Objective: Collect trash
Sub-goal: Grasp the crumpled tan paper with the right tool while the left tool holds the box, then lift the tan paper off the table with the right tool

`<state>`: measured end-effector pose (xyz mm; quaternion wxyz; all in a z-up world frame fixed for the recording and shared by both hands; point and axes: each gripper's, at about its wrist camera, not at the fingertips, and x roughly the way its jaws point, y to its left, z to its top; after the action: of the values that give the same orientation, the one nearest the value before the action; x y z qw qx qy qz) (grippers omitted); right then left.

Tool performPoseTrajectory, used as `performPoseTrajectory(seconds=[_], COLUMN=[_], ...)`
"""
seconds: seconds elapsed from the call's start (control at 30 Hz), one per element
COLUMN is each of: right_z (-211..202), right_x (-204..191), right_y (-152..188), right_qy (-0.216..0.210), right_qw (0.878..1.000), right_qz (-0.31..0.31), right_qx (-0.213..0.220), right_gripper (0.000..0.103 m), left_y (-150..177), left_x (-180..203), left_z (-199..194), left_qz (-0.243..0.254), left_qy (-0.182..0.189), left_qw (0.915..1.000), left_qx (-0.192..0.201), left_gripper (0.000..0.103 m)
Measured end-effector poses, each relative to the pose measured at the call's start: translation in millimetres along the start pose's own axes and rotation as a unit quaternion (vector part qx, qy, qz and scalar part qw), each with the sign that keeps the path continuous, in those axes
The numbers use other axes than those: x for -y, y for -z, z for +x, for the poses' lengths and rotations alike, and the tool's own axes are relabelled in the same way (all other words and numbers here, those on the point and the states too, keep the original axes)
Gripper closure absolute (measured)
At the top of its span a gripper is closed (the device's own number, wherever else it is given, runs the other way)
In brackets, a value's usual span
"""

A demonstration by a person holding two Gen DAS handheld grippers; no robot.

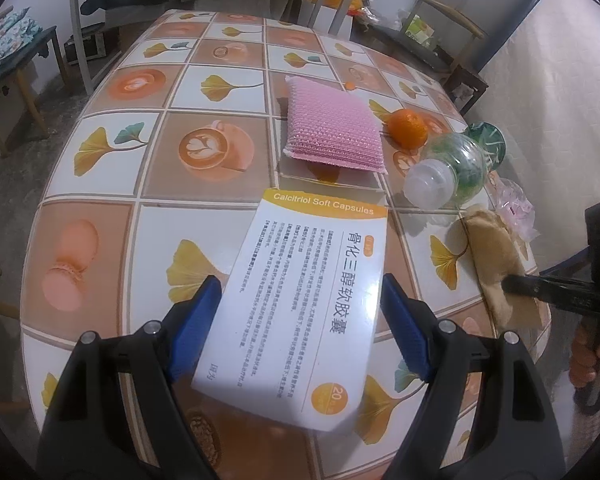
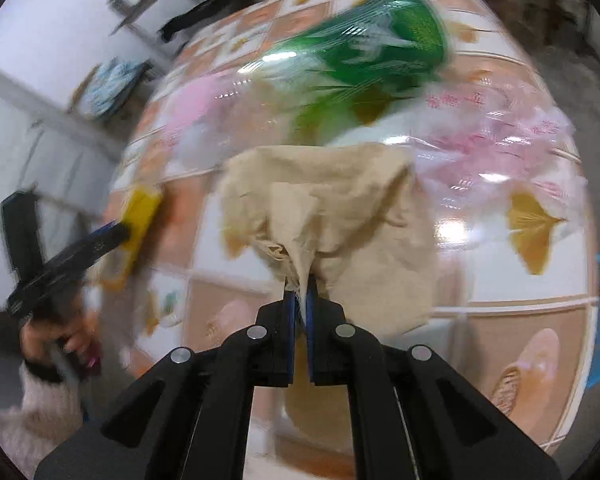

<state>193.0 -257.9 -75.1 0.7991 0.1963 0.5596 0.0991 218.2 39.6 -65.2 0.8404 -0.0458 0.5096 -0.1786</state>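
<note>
On the bench, largest first:
Bench [image 1: 148,184]: a tiled cloth of ginkgo leaves and coffee cups covered it; its whole left half lay bare, open room out to the rounded left and far edges.
Medicine box [image 1: 300,304]: a flattened white and yellow carton lay near the front edge, between the blue pads of the left gripper [image 1: 300,328], whose jaws stood wide apart along the carton's two long edges; whether the pads pressed on it could not be told.
Pink sponge [image 1: 332,128]: lay flat mid-bench, just beyond the carton.
Bottle [image 1: 456,160]: clear plastic with a green label, on its side near the right edge, cap toward the carton.
Tan cloth [image 2: 328,216]: crumpled at the right edge; the right gripper [image 2: 300,300] was clamped together on a pinch of it.
Clear bag [image 1: 516,208]: crinkled with pink print, just beside the cloth, by the bottle.
Orange [image 1: 408,128]: touching the sponge's right edge.
</note>
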Motion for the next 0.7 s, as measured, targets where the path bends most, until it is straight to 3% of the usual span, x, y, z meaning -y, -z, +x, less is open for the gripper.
performPoseTrajectory(seconds=[0.1,0.17,0.33,0.7], right_z=[-1.4,-6.2,-14.9,12.5], right_x=[-4.0,-12.0,-26.7,-10.5], right_y=[4.8,10.4,22.0,3.5], right_qy=[0.035,0.062,0.115,0.131], right_qw=[0.999,0.997,0.988,0.986], right_qz=[-0.001,-0.020,-0.062,-0.067], right_qx=[0.024,0.043,0.080,0.079], right_gripper=[0.076,0.055,0.032,0.026], left_y=[-0.2,0.0,0.9,5.3], left_x=[-0.8,-0.7,-1.9,-0.1], left_z=[0.2,0.2,1.3,3.6], left_qz=[0.001,0.001,-0.001,0.002], left_qy=[0.001,0.001,0.001,-0.001], left_qw=[1.0000,1.0000,1.0000,1.0000], left_qx=[-0.001,-0.001,-0.002,-0.007], left_gripper=[0.027,0.027,0.027,0.027])
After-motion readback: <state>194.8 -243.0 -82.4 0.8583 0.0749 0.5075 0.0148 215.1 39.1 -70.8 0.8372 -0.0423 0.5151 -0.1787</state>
